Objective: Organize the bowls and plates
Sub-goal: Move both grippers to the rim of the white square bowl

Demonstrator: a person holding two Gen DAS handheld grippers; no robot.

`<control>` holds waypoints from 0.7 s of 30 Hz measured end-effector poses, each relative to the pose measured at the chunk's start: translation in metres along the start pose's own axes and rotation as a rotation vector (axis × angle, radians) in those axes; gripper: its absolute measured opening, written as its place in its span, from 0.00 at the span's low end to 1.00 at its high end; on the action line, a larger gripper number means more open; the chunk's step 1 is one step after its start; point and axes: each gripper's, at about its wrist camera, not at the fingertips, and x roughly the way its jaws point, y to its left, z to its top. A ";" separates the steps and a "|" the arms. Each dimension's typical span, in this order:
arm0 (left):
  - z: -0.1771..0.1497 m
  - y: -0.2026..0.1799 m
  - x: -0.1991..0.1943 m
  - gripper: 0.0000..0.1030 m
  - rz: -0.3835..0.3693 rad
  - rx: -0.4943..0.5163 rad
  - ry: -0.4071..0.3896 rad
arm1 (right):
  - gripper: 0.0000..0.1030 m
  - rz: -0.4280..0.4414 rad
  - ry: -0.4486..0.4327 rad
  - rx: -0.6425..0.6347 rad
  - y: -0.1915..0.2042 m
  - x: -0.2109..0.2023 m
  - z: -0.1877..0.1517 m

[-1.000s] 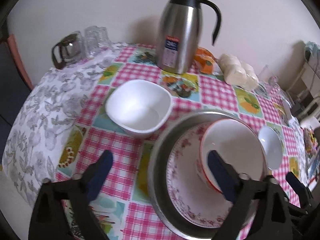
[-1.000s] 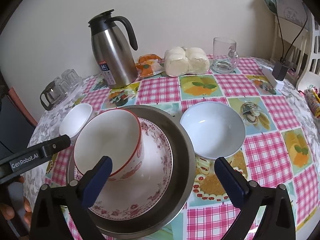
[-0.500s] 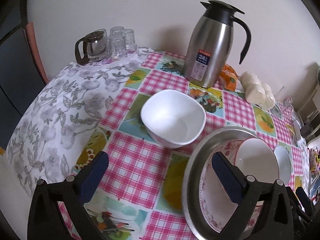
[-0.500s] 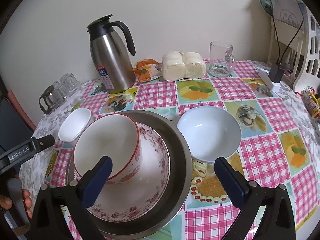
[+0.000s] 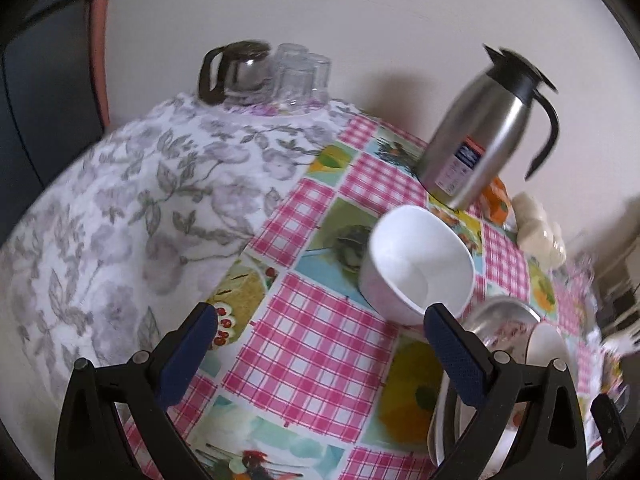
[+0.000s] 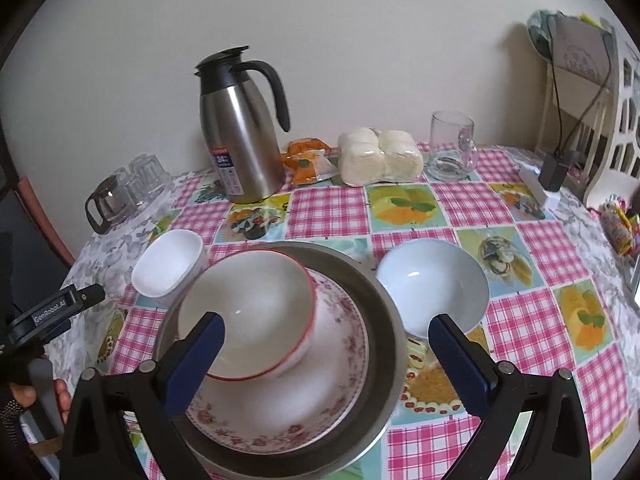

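A steel pan (image 6: 384, 312) holds a floral plate (image 6: 336, 392), and a red-rimmed bowl (image 6: 248, 308) lies tilted on that plate. Left of the pan stands a squarish white bowl (image 6: 168, 268) (image 5: 416, 264). A round white bowl (image 6: 432, 280) sits on the cloth to the pan's right. My right gripper (image 6: 324, 344) hovers open over the pan, its left finger in front of the red-rimmed bowl. My left gripper (image 5: 320, 344) is open above the tablecloth, with the squarish bowl just beyond its right finger. The pan (image 5: 496, 312) shows at the lower right of the left wrist view.
A steel thermos jug (image 6: 240, 136) stands at the back, with a glass pot (image 5: 236, 68) and upturned glasses (image 5: 300, 72) at the far left. Wrapped buns (image 6: 380, 156), a snack packet (image 6: 304, 160) and a glass mug (image 6: 452, 148) line the back. A chair (image 6: 600, 120) stands right.
My left gripper has swung left and drawn back from the pan toward the squarish white bowl. The right gripper has pulled back slightly; the dishes have not moved.
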 end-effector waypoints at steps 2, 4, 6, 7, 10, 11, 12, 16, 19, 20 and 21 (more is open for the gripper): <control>0.002 0.012 0.003 1.00 -0.010 -0.027 -0.012 | 1.00 0.013 0.004 -0.027 0.013 -0.002 0.006; 0.003 0.022 0.006 1.00 -0.012 -0.035 -0.026 | 1.00 0.021 0.005 -0.057 0.027 -0.004 0.012; 0.003 0.031 0.009 1.00 -0.024 -0.056 -0.028 | 1.00 0.029 0.012 -0.088 0.042 -0.003 0.018; 0.004 0.035 0.010 1.00 -0.030 -0.068 -0.028 | 1.00 0.032 0.016 -0.103 0.049 -0.001 0.021; 0.007 0.043 0.014 1.00 -0.068 -0.105 -0.030 | 1.00 0.038 0.021 -0.145 0.068 0.004 0.031; 0.008 0.042 0.015 1.00 -0.078 -0.100 -0.034 | 1.00 0.038 0.027 -0.153 0.073 0.006 0.034; 0.010 0.041 0.016 1.00 -0.084 -0.091 -0.036 | 1.00 0.047 0.037 -0.161 0.078 0.009 0.038; 0.016 0.037 0.017 1.00 -0.102 -0.056 -0.039 | 1.00 0.109 0.088 -0.137 0.089 0.020 0.050; 0.024 0.035 0.023 1.00 -0.136 -0.046 0.001 | 1.00 0.115 0.112 -0.124 0.097 0.029 0.058; 0.026 0.034 0.027 1.00 -0.145 -0.039 0.028 | 1.00 0.119 0.121 -0.118 0.100 0.033 0.061; 0.028 0.032 0.031 1.00 -0.158 -0.029 0.059 | 1.00 0.124 0.129 -0.111 0.101 0.036 0.063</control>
